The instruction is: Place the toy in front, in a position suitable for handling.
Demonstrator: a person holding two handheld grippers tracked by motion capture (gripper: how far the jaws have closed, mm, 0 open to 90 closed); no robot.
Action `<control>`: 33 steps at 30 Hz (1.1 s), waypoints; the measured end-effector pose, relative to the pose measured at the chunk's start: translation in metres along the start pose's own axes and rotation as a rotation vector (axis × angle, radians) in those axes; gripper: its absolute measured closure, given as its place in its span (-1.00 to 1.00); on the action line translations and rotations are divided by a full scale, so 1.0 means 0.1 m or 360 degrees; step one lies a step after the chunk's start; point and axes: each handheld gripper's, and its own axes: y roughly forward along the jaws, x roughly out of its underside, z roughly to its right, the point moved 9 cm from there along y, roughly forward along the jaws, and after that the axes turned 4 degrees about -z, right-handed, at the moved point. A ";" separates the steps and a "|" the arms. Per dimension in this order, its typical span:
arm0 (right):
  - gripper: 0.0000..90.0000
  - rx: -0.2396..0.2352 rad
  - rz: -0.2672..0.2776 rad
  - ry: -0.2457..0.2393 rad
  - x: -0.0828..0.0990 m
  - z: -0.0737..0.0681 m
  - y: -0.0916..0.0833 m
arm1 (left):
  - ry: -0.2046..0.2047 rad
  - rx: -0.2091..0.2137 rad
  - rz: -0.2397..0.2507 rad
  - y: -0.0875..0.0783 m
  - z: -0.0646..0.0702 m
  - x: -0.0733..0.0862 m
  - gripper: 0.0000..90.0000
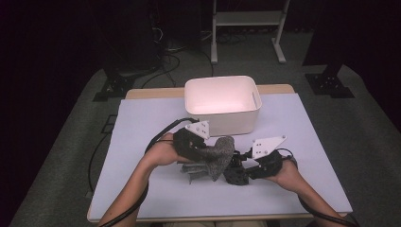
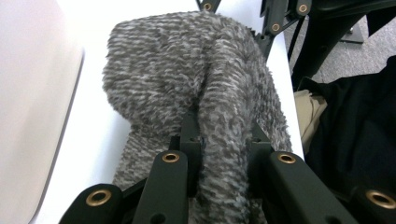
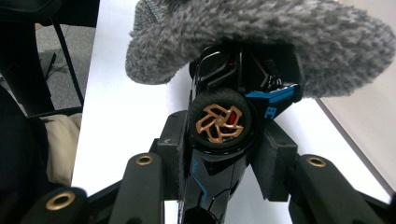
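The left claw point(image 1: 215, 153) is clenched on a fuzzy grey sock point(image 2: 196, 88), holding it lifted above the counter point(image 1: 302, 142) with its open end draping toward the right. The right claw point(image 1: 236, 172) grasps a black toy car point(image 3: 224, 135) just beside and below the sock, its long axis pointing at the fabric, so it looks about to slide inside. A white bin point(image 1: 222, 101) stands behind both.

Left gripper point(image 1: 204, 150): black body, grey three-cornered plate on top, black cable behind.
Right gripper point(image 1: 241, 166): same build (brass-coloured rivets on the black jaws).
Arms: bare, no sleeves.
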 end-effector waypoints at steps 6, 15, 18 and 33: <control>0.30 -0.0001 -0.0017 -0.0020 -0.04 -0.02 0.04 | 0.0070 0.0006 0.0004 0.00 0.08 -0.12 0.68; 0.30 0.0005 -0.0005 -0.0029 -0.04 -0.03 0.06 | 0.0052 -0.0014 -0.0062 0.00 0.06 -0.04 0.68; 0.30 0.0008 0.0003 -0.0028 -0.03 -0.03 0.05 | 0.0014 -0.0022 -0.0090 0.01 0.04 0.09 0.68; 0.30 -0.0003 -0.0009 -0.0050 -0.11 -0.04 0.16 | 0.0055 -0.0001 -0.0017 -0.04 0.09 -0.03 0.68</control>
